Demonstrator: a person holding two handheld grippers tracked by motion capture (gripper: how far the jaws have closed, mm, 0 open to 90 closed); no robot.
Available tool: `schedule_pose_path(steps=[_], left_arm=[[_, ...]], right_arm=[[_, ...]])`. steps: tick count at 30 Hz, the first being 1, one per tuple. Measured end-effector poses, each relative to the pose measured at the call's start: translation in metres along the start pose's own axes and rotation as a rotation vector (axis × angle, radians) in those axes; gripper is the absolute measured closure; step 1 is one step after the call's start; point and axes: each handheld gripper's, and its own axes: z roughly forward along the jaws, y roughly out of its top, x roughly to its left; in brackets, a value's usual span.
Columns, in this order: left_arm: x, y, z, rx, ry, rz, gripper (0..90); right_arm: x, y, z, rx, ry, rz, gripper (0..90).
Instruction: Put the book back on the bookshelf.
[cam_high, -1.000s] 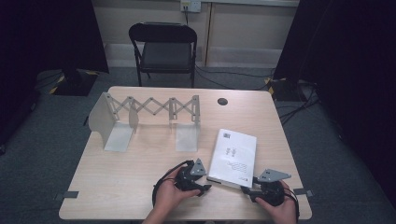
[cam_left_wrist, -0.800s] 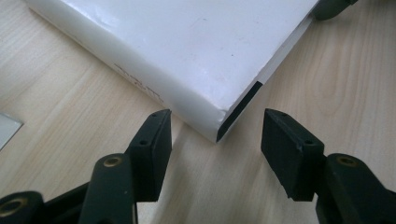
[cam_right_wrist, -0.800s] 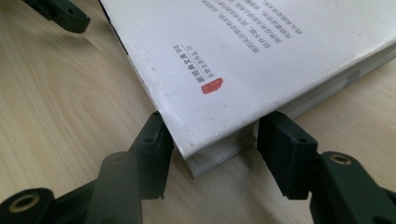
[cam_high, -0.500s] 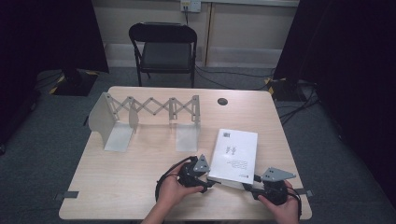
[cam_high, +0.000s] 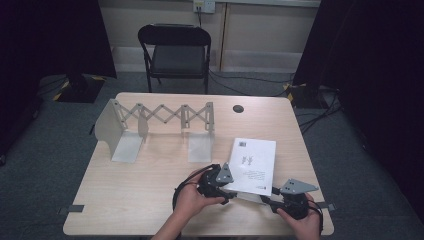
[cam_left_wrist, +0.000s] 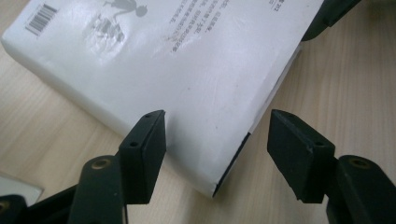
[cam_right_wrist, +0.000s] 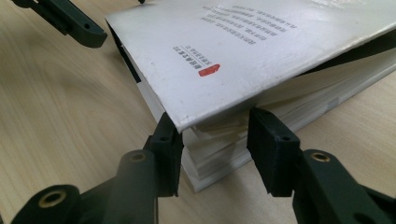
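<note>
From my seat the small print on the thick white paperback book (cam_high: 254, 165) is too fine to read in the high view, and in the left gripper view its far end runs off the top of the frame. My hands cover most of both tool bodies there.

The book lies flat on the pale wood-grain tabletop (cam_high: 150, 190), near the front right corner, cover up. It has a barcode at its far corner, lines of dark text and a small red mark near the close edge. In the right gripper view the cover lifts slightly off the loose page block at the near corner.

The left tool (cam_left_wrist: 217, 140) sits at the book's near left corner; its jaws are spread and have just been widening, one over the cover, the other over bare wood, with the corner between them and no pressing that I can see. The right tool (cam_right_wrist: 215, 140) is at the near right corner, jaws just been narrowing, the left jaw touching the cover's edge, the right one just beside the pages; whether it pinches I cannot tell.
</note>
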Motion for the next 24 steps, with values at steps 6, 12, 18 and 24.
schedule_pose_path(steps=[6,12,18,24], left_arm=[[-0.002,0.012,0.005,0.003,-0.006,0.035,36.7],[-0.005,0.02,0.014,0.01,-0.002,0.065,35.0],[-0.005,0.025,0.019,0.011,-0.006,0.073,30.3],[-0.005,0.029,0.024,0.019,0.004,0.085,25.3]], right_arm=[[0.0,0.001,0.0,-0.005,0.002,0.002,56.4],[0.0,0.002,-0.001,-0.007,0.003,-0.001,56.3],[0.0,0.003,-0.001,-0.008,0.004,0.003,56.3],[-0.001,0.004,-0.002,-0.013,0.007,0.005,56.2]])
